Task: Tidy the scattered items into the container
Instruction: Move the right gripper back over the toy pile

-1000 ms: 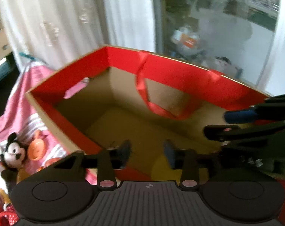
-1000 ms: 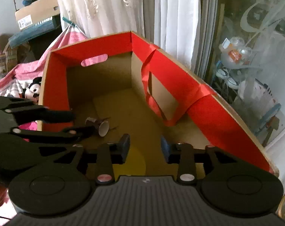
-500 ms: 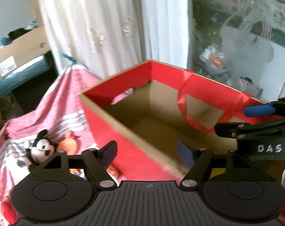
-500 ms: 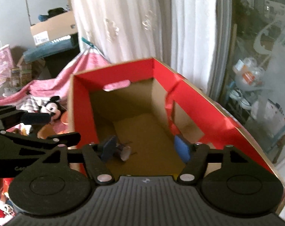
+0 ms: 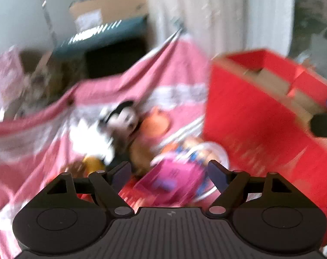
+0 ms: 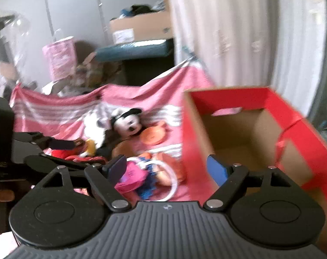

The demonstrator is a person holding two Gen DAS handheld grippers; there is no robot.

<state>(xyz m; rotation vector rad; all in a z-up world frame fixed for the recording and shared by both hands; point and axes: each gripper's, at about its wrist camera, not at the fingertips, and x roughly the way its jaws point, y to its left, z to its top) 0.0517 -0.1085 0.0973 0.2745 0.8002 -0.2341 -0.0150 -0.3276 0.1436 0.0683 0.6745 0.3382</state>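
A pink striped cloth [image 6: 142, 95] carries a mouse plush [image 6: 127, 123], orange lid [image 6: 152, 136] and red box [image 6: 239, 99].

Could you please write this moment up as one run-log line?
left gripper: opening, empty | right gripper: opening, empty | toys: on pink cloth | red box: beside them

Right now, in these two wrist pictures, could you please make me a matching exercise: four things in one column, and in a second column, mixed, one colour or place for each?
Things:
1. cardboard box
2. mouse plush toy
3. small plate
4. blanket

Descriptions:
A. orange, lying flat next to the plush toy's head
B. pink with pale stripes, spread under the toys
C. red outside, brown inside, standing to the right of the toys
D. black and white, lying on its back among the toys

Pairs: 1-C, 2-D, 3-A, 4-B
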